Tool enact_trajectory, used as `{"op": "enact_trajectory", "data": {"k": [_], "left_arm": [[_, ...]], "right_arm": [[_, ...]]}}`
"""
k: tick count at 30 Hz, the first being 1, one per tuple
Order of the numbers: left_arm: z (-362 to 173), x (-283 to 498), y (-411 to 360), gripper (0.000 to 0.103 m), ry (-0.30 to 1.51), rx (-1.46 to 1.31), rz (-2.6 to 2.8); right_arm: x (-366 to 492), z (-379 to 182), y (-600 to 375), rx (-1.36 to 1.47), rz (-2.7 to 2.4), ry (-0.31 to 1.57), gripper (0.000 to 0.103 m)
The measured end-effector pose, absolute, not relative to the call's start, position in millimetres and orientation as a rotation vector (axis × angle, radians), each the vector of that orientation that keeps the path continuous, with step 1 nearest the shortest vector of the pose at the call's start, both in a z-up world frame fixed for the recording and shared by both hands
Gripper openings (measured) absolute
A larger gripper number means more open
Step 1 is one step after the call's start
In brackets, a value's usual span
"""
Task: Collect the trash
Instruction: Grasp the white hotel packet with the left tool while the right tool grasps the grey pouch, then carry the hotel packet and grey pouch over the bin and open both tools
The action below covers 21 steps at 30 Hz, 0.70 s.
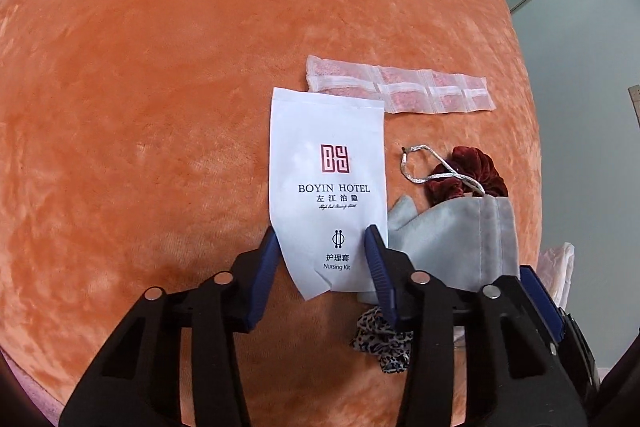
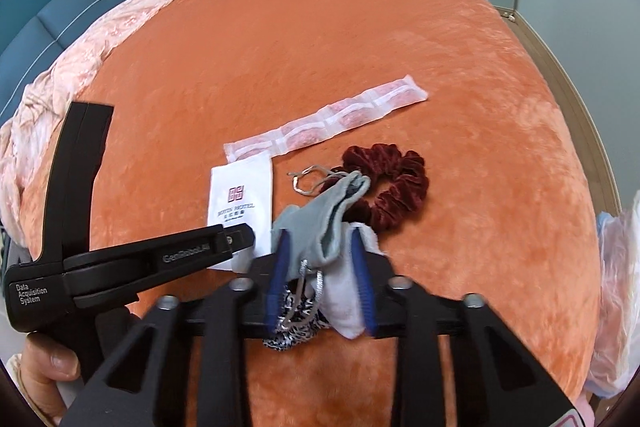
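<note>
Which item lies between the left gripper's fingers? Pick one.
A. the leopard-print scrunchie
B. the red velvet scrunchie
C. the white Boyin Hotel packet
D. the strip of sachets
C: the left gripper is open, with its blue fingers on either side of the lower end of the white Boyin Hotel packet.

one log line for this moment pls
left tongs: open, straddling nursing kit packet | right tongs: open around grey pouch | bed: sachet strip, red scrunchie untouched
</note>
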<state>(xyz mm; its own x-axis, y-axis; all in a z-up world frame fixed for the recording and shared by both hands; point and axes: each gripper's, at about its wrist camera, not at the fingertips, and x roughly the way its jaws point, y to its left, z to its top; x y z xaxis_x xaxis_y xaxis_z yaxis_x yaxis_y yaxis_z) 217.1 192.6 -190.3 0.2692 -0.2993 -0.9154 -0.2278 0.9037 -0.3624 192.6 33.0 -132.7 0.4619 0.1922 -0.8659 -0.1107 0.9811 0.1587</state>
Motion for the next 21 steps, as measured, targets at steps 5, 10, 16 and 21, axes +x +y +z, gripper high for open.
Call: {"op": "enact_trajectory", "data": {"k": [5, 10, 16, 21], "left_arm": [[-182.0, 220.2, 189.4, 0.004, 1.281, -0.422, -0.046], [-162.2, 217.5, 191.5, 0.003, 1.238, -0.425, -0.08], [-117.3, 207.6, 176.9, 0.003, 1.159, -0.38, -0.136], [-70.0, 197.0, 154.1, 0.003, 1.08, -0.333, -0.202]], "right_arm": [[188.7, -128.3, 35.0, 0.084, 0.215, 1.067, 0.004], [182.5, -100.3, 24.6, 0.131, 0.226, 1.009, 0.003], [171.9, -52.7, 0.6, 0.184, 0.205, 0.904, 0.003], [156.2, -13.8, -32.3, 0.216, 0.16, 0.813, 0.003]]}}
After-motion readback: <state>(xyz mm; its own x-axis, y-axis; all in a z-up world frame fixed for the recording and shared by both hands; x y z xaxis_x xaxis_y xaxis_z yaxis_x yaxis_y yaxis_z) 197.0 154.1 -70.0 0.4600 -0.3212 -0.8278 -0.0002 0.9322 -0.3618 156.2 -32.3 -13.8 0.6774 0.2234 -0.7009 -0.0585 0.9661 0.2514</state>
